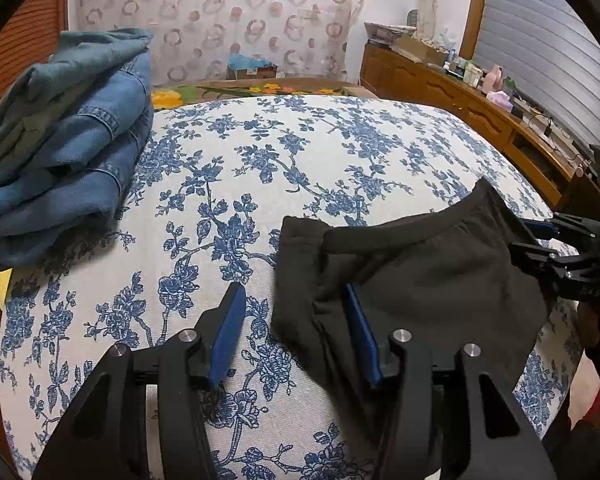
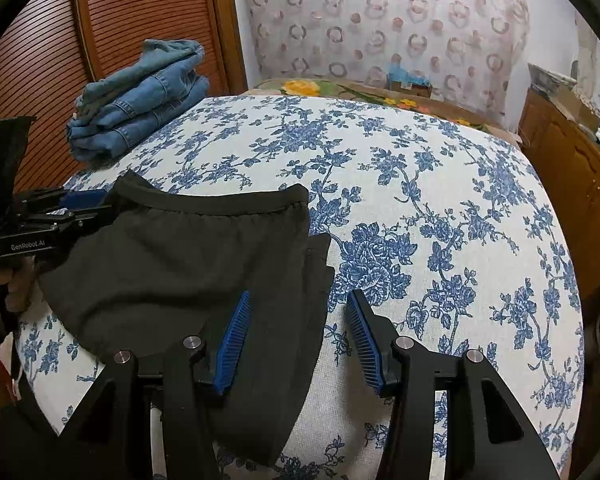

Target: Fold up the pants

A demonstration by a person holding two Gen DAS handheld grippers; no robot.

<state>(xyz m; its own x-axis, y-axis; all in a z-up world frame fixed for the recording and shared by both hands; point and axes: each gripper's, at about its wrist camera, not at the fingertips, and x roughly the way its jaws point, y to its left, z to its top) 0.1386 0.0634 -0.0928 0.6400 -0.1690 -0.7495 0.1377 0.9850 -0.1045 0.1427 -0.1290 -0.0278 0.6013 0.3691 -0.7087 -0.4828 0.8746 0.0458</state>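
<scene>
- Left wrist view: black pants (image 1: 412, 280) lie folded on the bed (image 1: 300, 152), jeans (image 1: 60, 140) stacked far left; left gripper (image 1: 296, 332) is about half open, nothing pinched, one pad over the pants' left edge.
- Right wrist view: right gripper (image 2: 298, 340) is half open too, holding nothing; its pads straddle the pants' right edge; looks like a fold just got laid down, so next is probably regrabbing an edge for another fold.

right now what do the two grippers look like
Both are matte black angular two-finger tools with silver round pivot pins and blue ribbed pads. The left gripper has white "GenRobot.AI" lettering on its body, seen from the right wrist view. The right gripper looks the same build.
</scene>
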